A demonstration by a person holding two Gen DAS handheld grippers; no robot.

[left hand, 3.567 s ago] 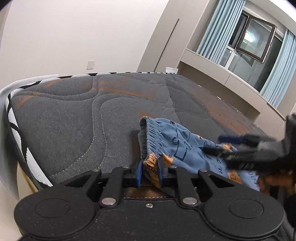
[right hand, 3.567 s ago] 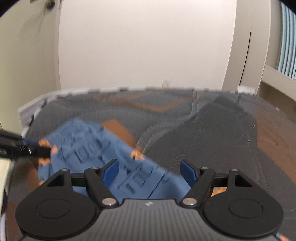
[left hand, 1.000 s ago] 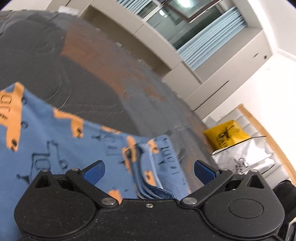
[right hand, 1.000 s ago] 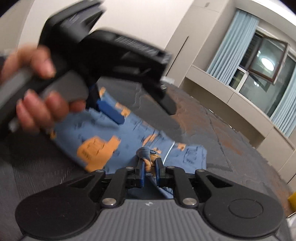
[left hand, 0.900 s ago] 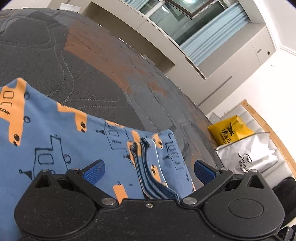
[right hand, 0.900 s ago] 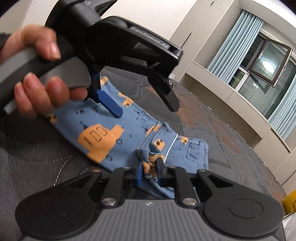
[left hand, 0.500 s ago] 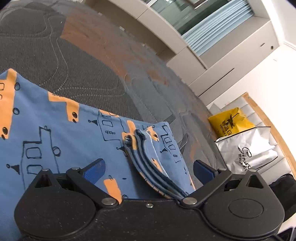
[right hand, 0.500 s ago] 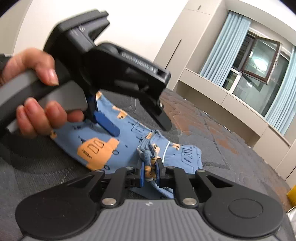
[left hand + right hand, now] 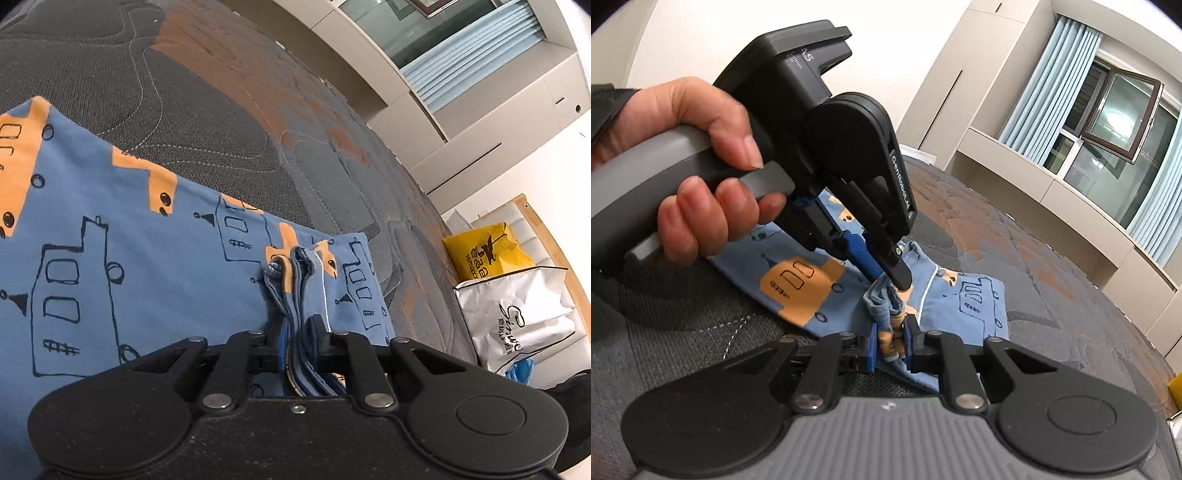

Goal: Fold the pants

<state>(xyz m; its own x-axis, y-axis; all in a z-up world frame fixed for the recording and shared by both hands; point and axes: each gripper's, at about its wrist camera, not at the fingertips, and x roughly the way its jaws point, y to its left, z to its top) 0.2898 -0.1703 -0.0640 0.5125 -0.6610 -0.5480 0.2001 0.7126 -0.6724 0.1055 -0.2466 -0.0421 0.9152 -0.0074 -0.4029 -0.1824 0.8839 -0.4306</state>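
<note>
Blue pants [image 9: 140,266] with orange and line-drawn truck prints lie flat on a grey quilted mattress [image 9: 192,110]. My left gripper [image 9: 298,343] is shut on a bunched stack of the pants' hem edges. In the right wrist view the pants [image 9: 964,299] lie ahead, and my right gripper [image 9: 891,345] is shut on the same bunched hem. The left gripper [image 9: 890,273], held by a hand, pinches that bunch just above the right one.
A yellow bag [image 9: 487,254] and a white printed bag [image 9: 517,317] stand beyond the mattress edge on the right. Cabinets, a window [image 9: 1115,122] and blue curtains line the far wall. The mattress [image 9: 1034,266] stretches away behind the pants.
My left gripper has closed from wide open onto the bunched hem edges. The right gripper stays shut on the hem and has barely moved.
</note>
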